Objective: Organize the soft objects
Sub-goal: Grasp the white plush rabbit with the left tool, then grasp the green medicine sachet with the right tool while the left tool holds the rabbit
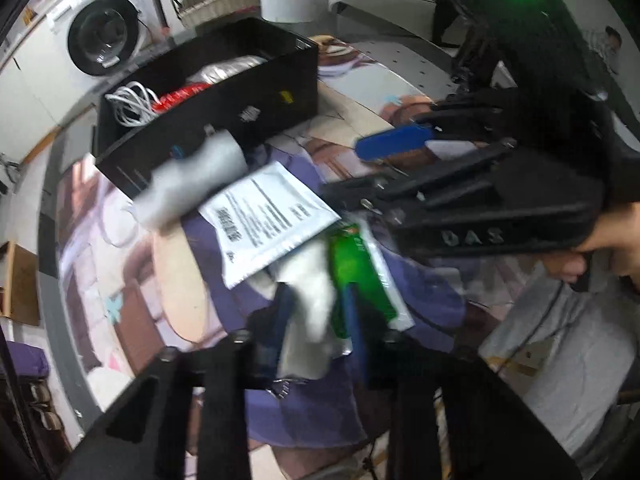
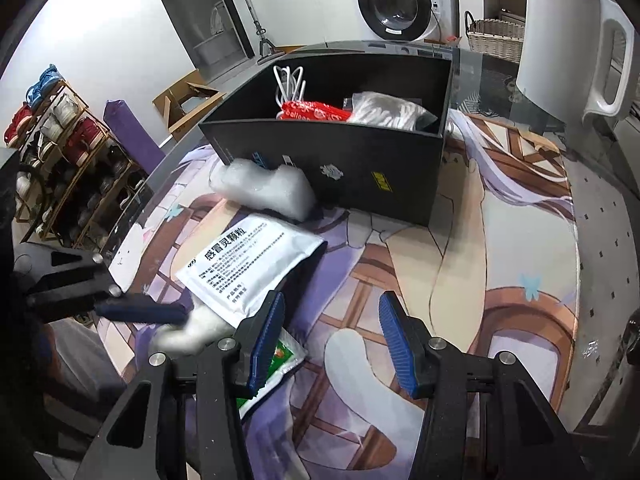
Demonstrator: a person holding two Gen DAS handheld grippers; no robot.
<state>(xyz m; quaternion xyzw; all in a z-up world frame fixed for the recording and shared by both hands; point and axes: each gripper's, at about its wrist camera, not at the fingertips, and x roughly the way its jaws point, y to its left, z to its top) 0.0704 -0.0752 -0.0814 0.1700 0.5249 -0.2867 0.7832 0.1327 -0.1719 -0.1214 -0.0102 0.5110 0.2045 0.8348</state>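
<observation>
Left hand-held gripper (image 1: pixel 316 328) looks clamped on a white soft pack (image 1: pixel 310 304), though blur leaves me unsure how firmly. Beside it I see the green sachet (image 1: pixel 362 284) and the white printed pouch (image 2: pixel 250 268) on the surface (image 2: pixel 500 264). Right hand-held gripper (image 2: pixel 332 344) hangs with fingers apart, holding nothing, facing the black box (image 2: pixel 360 168), a clear bag (image 2: pixel 264 190) touching its front wall.

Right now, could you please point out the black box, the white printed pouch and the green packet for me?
black box (image 2: pixel 360 168), right wrist view, on its front wall.
white printed pouch (image 2: pixel 244 268), right wrist view, on its printed face.
green packet (image 1: pixel 356 276), left wrist view, on its green middle.
</observation>
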